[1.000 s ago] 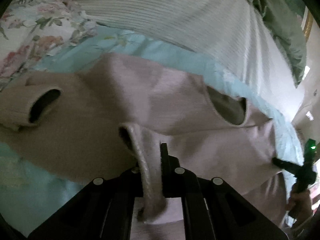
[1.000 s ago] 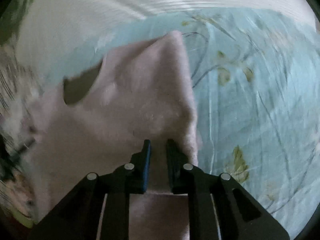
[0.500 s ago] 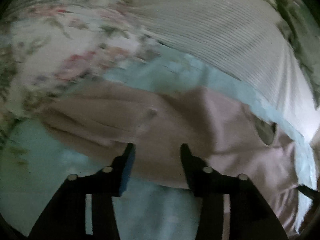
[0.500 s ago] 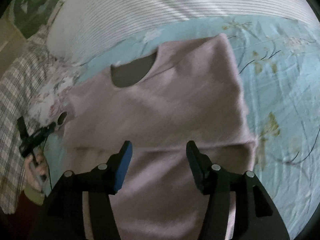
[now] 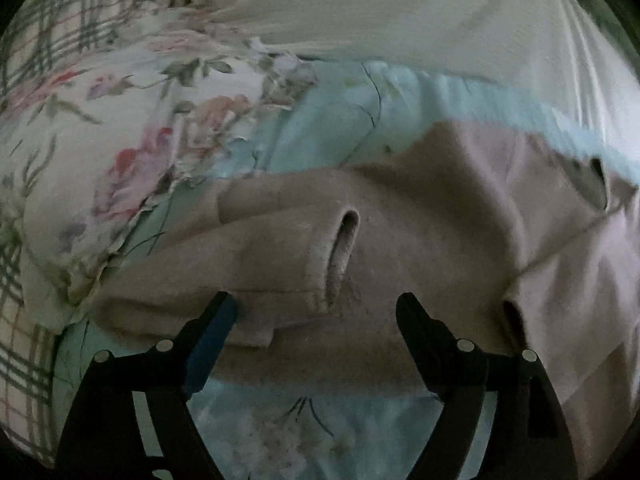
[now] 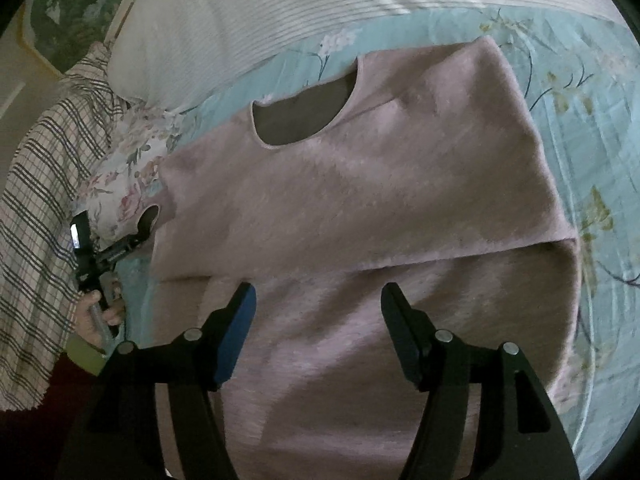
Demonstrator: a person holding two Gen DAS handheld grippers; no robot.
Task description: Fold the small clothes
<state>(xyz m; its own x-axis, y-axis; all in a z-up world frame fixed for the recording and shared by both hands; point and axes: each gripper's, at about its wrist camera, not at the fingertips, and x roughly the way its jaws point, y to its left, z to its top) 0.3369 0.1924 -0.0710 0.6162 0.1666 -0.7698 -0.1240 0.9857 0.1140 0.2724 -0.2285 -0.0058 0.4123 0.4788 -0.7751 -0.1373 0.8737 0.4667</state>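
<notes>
Right wrist view: pink sweater (image 6: 360, 184) lying on the floral bedsheet (image 6: 592, 128), right gripper (image 6: 318, 308) and left gripper (image 5: 316, 316) both just opened wide, holding nothing.

Under your fingers (image 6: 240, 312) lies a pink sweater (image 6: 360, 200) of soft, fuzzy knit, matt all over, with a ribbed cuff (image 5: 336, 256) on the sleeve. Your bed sheet (image 6: 580, 120) is smooth, thin turquoise cloth with a printed floral pattern. The white pillow (image 6: 280, 12) looks finely ribbed. You have a floral cloth (image 5: 132, 120) with a frayed edge, and a woven plaid fabric (image 6: 36, 200). The fingers are matt black plastic with shiny metal screws.
</notes>
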